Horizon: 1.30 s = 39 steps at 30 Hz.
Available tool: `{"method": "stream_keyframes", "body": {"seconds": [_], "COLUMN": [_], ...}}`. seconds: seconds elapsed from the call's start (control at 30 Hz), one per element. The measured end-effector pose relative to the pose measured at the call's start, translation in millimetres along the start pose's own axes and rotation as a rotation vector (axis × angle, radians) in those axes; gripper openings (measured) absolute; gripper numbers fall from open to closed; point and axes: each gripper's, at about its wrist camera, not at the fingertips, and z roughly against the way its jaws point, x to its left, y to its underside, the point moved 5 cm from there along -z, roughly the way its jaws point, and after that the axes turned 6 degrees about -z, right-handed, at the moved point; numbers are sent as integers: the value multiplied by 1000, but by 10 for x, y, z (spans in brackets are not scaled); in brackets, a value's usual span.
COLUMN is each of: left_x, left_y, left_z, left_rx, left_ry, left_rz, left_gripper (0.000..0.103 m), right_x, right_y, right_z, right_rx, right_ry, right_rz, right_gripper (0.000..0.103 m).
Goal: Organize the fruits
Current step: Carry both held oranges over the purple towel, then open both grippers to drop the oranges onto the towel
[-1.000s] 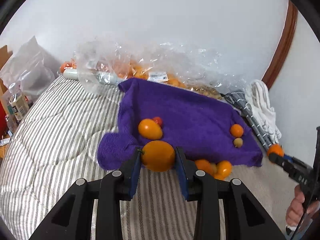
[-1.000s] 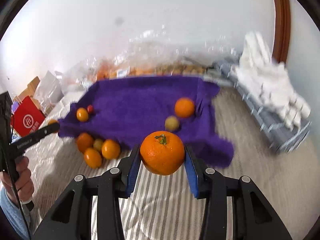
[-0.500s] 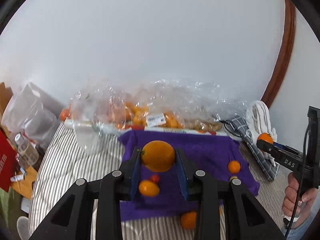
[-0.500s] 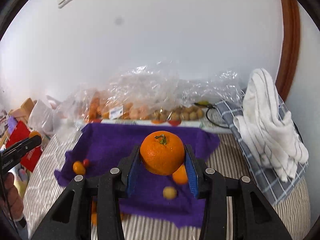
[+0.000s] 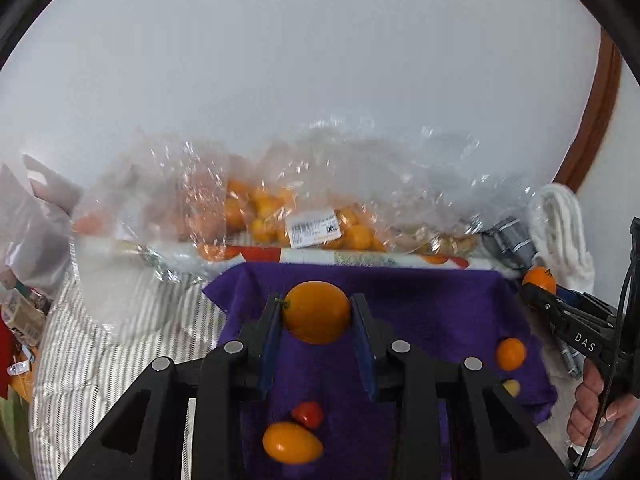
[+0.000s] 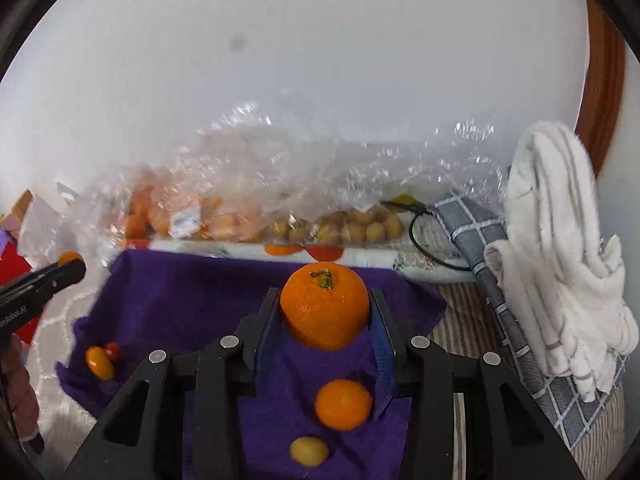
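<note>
We carry fruit over purple cloth (image 5: 420,312): left gripper (image 5: 316,320) grasping yellow-orange fruit (image 5: 317,312), right gripper (image 6: 325,320) clenched on mandarin (image 6: 324,310). Next, probably lower beside matching fruit; background blurred.

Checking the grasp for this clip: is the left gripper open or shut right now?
Shut. The left gripper has both blue pads pressed against the smooth orange fruit, held above the purple cloth.
</note>
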Motion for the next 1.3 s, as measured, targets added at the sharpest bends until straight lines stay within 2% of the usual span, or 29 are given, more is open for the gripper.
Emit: {"method": "stream_keyframes", "body": {"seconds": [0.3, 0.63, 0.9, 1.07, 1.17, 1.3], "left_x": [125, 155, 95, 31, -8, -33], "left_y": [230, 393, 433, 426, 390, 286], "left_z": [-411, -560, -592, -631, -616, -412], "left_rx": [123, 183, 192, 209, 211, 159], "left_ry": [8, -11, -38, -3, 6, -12], "left_rz": [30, 26, -7, -32, -36, -46], "left_gripper": [32, 32, 32, 33, 34, 36], "right_x": [-37, -66, -49, -45, -25, 45], "right_y": [206, 328, 388, 387, 367, 301], "right_z": [-385, -576, -683, -616, -509, -207], "right_rx": [93, 151, 182, 162, 150, 89], "right_ry": [50, 84, 98, 81, 94, 98], "right_rz": [29, 27, 32, 29, 31, 11], "right_gripper": [42, 42, 43, 55, 67, 68]}}
